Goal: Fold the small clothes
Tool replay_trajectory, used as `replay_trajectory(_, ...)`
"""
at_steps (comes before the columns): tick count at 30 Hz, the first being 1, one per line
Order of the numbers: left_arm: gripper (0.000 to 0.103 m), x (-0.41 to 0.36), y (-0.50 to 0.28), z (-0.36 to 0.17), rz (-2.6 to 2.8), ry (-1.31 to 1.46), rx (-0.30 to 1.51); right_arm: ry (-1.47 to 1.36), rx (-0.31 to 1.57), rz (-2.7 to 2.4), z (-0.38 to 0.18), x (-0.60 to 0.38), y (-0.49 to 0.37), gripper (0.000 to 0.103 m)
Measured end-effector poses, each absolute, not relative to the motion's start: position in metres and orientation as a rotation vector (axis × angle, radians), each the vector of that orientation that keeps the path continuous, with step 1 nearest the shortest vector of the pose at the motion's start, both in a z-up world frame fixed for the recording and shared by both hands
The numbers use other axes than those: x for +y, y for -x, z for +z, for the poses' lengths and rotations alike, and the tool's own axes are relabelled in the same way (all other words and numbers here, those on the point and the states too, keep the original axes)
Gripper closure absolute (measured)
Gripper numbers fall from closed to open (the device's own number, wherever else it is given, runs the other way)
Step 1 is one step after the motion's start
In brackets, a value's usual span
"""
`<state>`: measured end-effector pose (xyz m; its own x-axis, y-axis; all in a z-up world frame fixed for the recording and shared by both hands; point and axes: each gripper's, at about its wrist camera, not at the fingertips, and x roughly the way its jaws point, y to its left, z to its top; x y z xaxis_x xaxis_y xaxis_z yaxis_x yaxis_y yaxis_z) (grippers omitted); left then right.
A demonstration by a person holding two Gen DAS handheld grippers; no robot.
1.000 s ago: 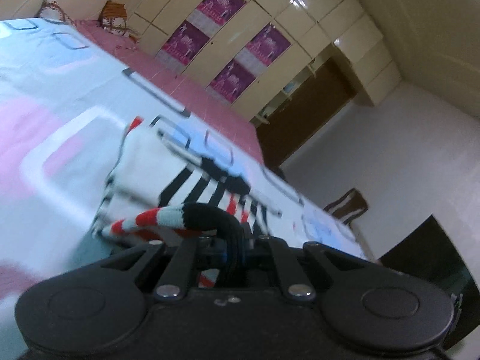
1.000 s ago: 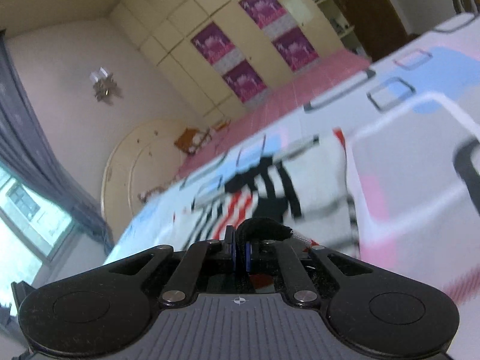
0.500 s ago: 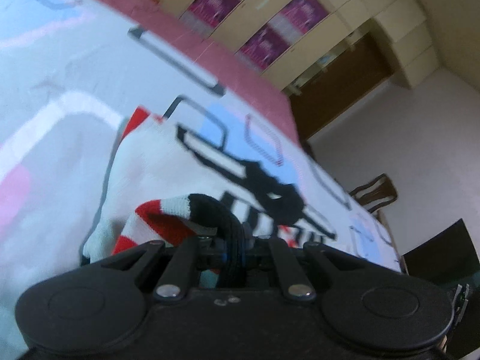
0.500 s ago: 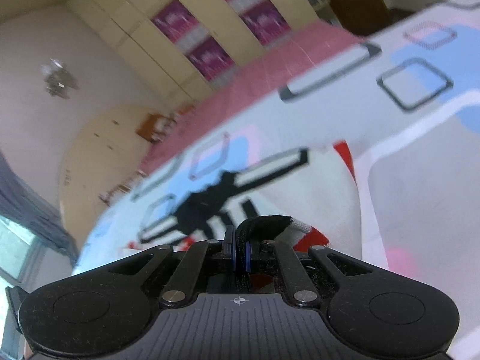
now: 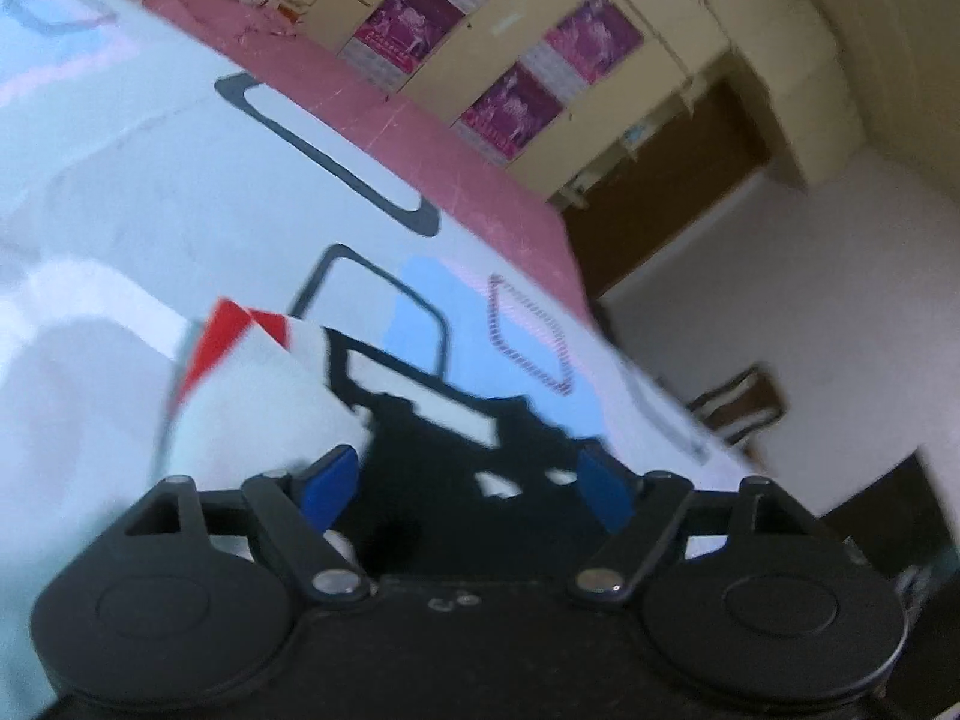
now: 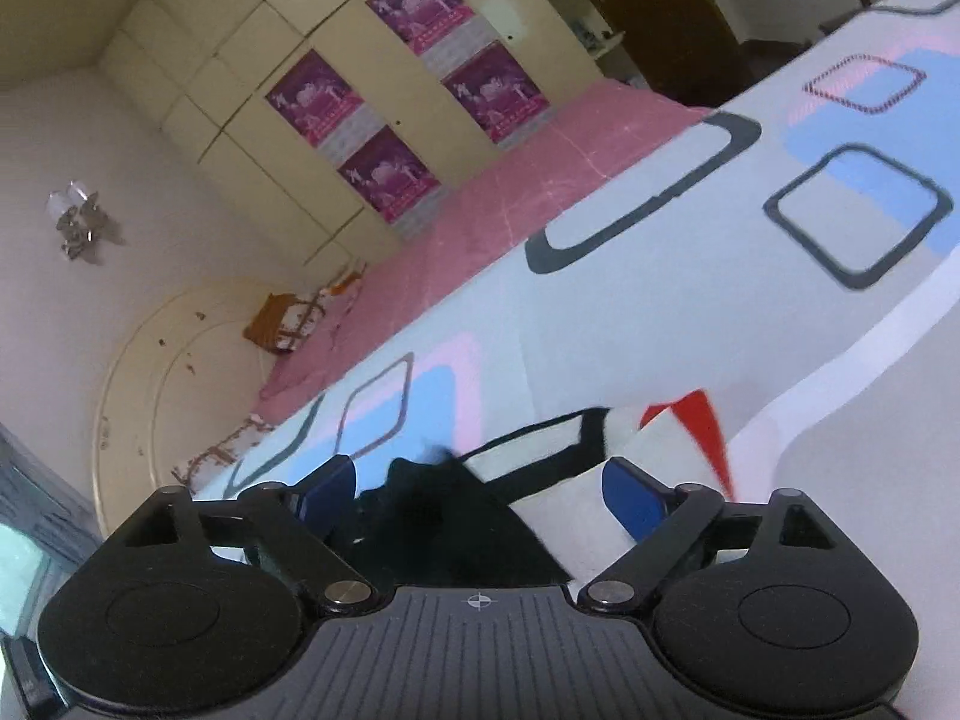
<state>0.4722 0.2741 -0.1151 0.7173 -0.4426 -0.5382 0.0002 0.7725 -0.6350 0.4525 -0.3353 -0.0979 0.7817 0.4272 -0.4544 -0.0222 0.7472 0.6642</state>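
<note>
— What's happening over on the bed point(image 6: 690, 312)?

— The whole patterned sheet is lying flat, pink mattress edge showing along the far side by the wardrobe point(image 6: 336, 78). The little garment point(image 5: 264, 414) is sitting on the sheet close to the near edge, white with black bands and red corners, and it's looking doubled over on itself now.

— Doubled over? A moment ago they were both carrying its hem across.

— Right, half a second ago each gripper was pinched on the black ribbed edge. Now both have just been opening. The left gripper point(image 5: 465, 483) is standing with its blue pads point(image 5: 327, 483) wide apart, the dark part of the cloth lying between them but not pinched. The right gripper point(image 6: 480, 498) is the same, jaws spread, black cloth loose between them.

— So the fold is laid?

— I'm judging yes: the carried edge is resting on the lower layer, and both are letting go. The red corners point(image 6: 702, 420) are peeking out at the far end, so the layers may not be matching exactly. It's blurred, so I'm not swearing to that.

— What's left?

— Probably backing off without snagging, then another fold.
</note>
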Motion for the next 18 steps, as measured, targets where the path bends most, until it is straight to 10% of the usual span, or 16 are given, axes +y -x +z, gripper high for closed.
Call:
replay_trajectory(7, 0.026, 0.243, -0.494, -0.117, -0.281, 0.224, 0.872, -0.363, 0.764, 0.311, -0.105, -0.313, -0.461, 0.054)
replay_trajectory(11, 0.032, 0.215, -0.496, -0.122, -0.262, 0.001, 0.894, -0.163, 0.809, 0.33, -0.12, -0.283, -0.462, 0.055)
replay_trajectory(13, 0.047, 0.209, -0.495, -0.122, -0.249, -0.052, 0.882, -0.072, 0.799, 0.331, -0.125, -0.269, -0.465, 0.066)
replay_trajectory(15, 0.079, 0.213, -0.493, -0.119, -0.251, -0.062, 0.859, -0.054, 0.798, 0.369, -0.125, -0.264, -0.464, 0.1)
replay_trajectory(18, 0.096, 0.218, -0.488, -0.113, -0.267, -0.052, 0.826, -0.042, 0.779, 0.351, -0.125, -0.264, -0.46, 0.1)
